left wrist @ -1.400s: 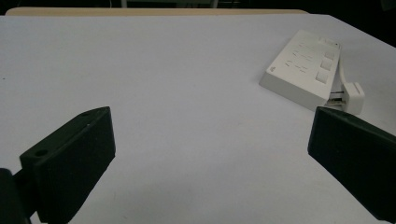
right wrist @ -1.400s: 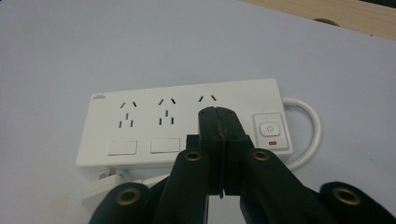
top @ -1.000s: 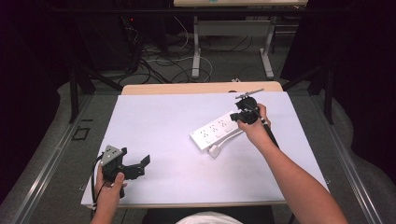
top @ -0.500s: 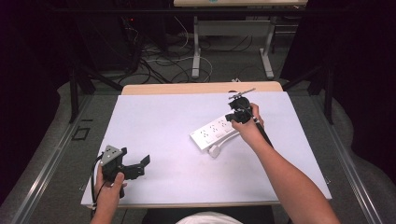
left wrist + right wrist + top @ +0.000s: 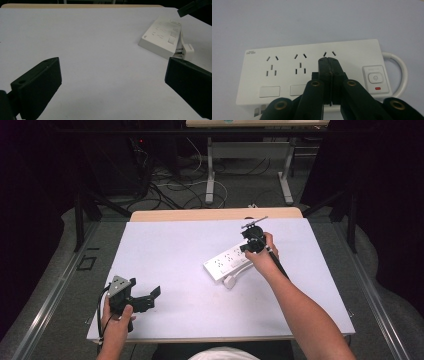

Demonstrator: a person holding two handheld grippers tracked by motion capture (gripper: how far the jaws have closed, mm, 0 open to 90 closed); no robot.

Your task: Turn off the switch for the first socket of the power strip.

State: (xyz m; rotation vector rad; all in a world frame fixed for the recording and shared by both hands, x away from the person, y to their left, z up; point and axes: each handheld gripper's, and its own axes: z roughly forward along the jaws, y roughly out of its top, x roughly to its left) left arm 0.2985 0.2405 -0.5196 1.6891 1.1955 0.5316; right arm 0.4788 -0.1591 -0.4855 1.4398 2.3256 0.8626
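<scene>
Now, line by line:

Power strip: a white power strip (image 5: 227, 262) lies flat on the white table (image 5: 175, 245), right of the middle, set aslant in the high view.

What the strip carries: in the right gripper view its face shows three sets of socket holes in a row, two blank covers below them, and a power button (image 5: 375, 77) with a small red mark under it at one end.

Cord and plug: a white cord (image 5: 398, 67) loops out past the button end; a white plug (image 5: 229, 281) lies just beside the strip's near edge.

Right gripper: the right gripper (image 5: 329, 61) has its jaws pressed together with nothing between them. Its tips hang over the third socket set, next to the button; whether they touch the strip cannot be told.

Right hand: the right hand (image 5: 262, 255) holds that gripper above the strip's far end.

Left gripper: the left gripper (image 5: 152, 295) rests at the table's near left corner, jaws spread wide and empty, well apart from the strip.

Strip from the left gripper view: the strip sits far off toward the upper right, beyond the gap between the two jaws.
</scene>
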